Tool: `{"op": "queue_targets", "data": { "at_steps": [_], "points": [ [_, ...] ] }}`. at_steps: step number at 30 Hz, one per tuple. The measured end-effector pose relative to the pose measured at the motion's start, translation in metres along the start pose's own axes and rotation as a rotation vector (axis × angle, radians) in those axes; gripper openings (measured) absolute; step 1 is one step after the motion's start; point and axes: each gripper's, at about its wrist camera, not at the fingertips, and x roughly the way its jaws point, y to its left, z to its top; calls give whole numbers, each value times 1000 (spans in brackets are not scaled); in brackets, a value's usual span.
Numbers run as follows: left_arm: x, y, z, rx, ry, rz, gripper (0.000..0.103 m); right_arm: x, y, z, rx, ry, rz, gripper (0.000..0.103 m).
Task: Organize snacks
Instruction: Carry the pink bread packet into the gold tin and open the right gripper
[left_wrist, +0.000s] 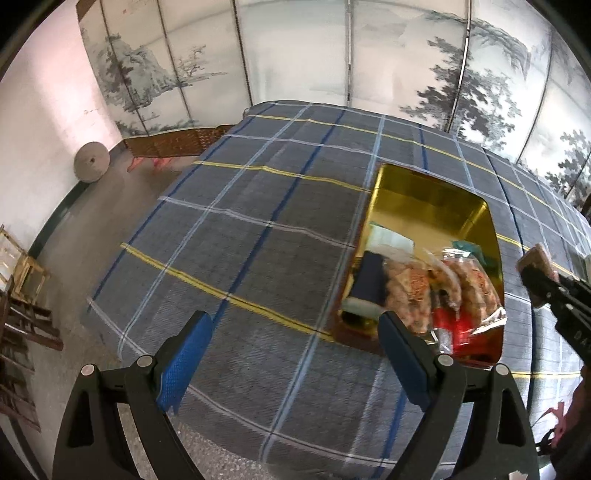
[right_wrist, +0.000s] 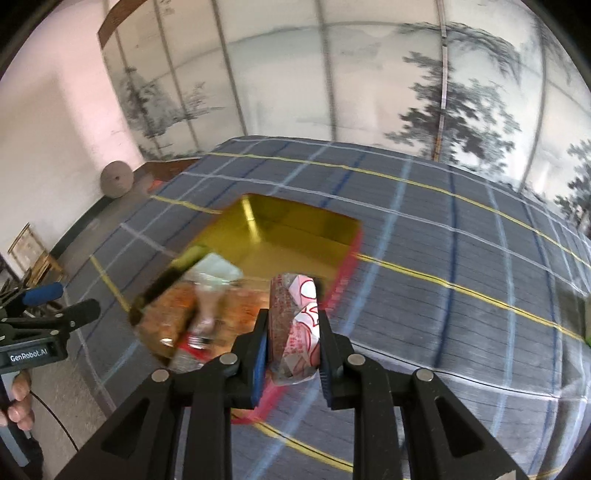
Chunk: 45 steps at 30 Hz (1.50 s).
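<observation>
Gold tin (right_wrist: 295, 240) lies just ahead of my right gripper (right_wrist: 291, 332), clamped on a wrapped snack bar (right_wrist: 295, 325); left gripper (left_wrist: 291, 354) gapes empty.

Camera layout: two wrist-mounted fisheye views, both angled down onto the plaid-covered worktop (left_wrist: 258, 229).

The left wrist view looks forward along its own fingers (left_wrist: 184, 358) from the near-left edge, with the gold tin (left_wrist: 424, 199) to its right. The right wrist view sits closer, almost over the same tin (right_wrist: 295, 236). Both share the tin, the worktop and the painted screen (left_wrist: 295, 55) behind; each also catches the other gripper at its frame edge.
</observation>
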Motion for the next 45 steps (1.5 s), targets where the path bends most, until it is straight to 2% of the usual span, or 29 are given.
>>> {"op": "queue_targets", "data": {
  "at_steps": [7,17,27,36,37,39,41,44,45],
  "points": [
    [0,21,-4,-30,8,8,90,17,27,2,-35,31,15,23],
    [5,31,-8,-31,29,20,90,40,40,3,-33,77,22,23],
    [5,27,-9,-9,34,24,90,54,53,8,-80,75,-44,24],
    [3,19,-11,4,40,17,90,54,53,7,-65,79,-35,26],
    [3,18,-11,6,40,16,90,53,53,7,-61,79,-29,27],
    [1,15,-11,10,40,16,90,51,52,6,-50,81,-16,42],
    [0,13,-11,10,39,14,90,49,53,5,-47,80,-12,50],
    [-1,10,-12,13,38,11,90,47,56,2,-67,80,-12,52],
    [-2,8,-12,14,36,10,90,45,57,1,-70,79,-13,58]
  ]
}}
